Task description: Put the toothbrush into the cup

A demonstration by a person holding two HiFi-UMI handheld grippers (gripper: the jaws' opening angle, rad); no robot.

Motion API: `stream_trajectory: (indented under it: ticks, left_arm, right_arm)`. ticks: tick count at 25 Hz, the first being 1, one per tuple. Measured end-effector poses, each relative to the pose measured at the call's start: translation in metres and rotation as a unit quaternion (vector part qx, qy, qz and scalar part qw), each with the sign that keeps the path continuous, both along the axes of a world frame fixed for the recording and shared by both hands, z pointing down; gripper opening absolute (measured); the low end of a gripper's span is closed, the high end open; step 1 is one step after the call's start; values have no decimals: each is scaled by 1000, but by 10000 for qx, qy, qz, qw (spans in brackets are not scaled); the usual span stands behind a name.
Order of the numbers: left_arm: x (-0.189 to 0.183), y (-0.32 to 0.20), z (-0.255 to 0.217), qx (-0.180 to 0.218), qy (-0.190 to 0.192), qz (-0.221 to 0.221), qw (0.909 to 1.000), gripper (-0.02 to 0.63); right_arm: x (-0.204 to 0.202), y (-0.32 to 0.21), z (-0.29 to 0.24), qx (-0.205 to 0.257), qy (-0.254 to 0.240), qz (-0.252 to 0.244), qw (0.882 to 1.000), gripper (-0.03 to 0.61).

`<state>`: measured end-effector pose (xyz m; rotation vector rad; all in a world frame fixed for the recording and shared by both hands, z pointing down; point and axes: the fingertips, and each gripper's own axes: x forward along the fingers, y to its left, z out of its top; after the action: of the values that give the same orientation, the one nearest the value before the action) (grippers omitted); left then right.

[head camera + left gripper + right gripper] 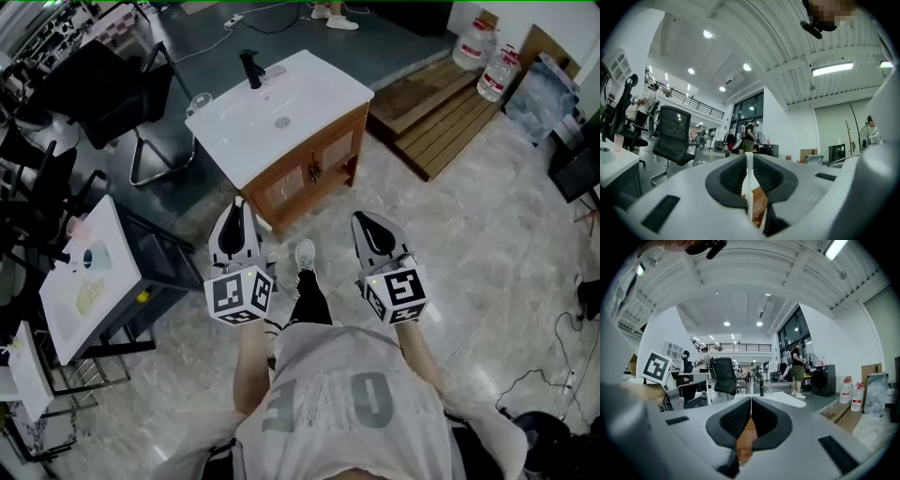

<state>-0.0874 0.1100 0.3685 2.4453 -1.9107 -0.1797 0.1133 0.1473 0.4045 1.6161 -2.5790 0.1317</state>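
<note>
- Shirt (349,398), pale with large grey lettering, fills the bottom of the head view. The person's forearms reach forward from it.
- Left gripper (239,208): held low just in front of the vanity's near corner, marker cube toward the person. In the left gripper view its jaws are a thin slit apart, with a pale strip showing between the dark pads. Nothing recognisable is gripped.
- Right gripper (366,223): level with the left and well apart from it. In its own view the pads meet along a hairline and nothing sits between them.
- White shoe (305,254) on the marble floor (487,244), between the two grippers.
- Vanity (319,94): a white top with a sunken basin over a wooden cabinet, just beyond both grippers.
- Cup (199,101): clear and upright at the left corner of the top, empty as far as can be seen.
- Black faucet (251,68) at the far edge.
- Toothbrush (273,72): probably the small pale sliver lying just right of the faucet, but too small to be sure. It is well apart from the cup.
- Wooden pallet (441,117) and water bottles (487,58) lie farther right, and a black office chair (103,89) farther left.
</note>
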Motion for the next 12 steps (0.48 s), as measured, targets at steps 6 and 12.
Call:
stream_trajectory:
  ticks: [6,12]
  left_arm:
    - [-6,-50,6,-76,32,-31,10000,63]
    - [-10,-115,-5,-46,70,46,10000,63]
  right_arm:
    - [-15,-48,11,-165,44,-149,9997,31]
    - [-29,-116,-1,-152,-20,-235,9996,31]
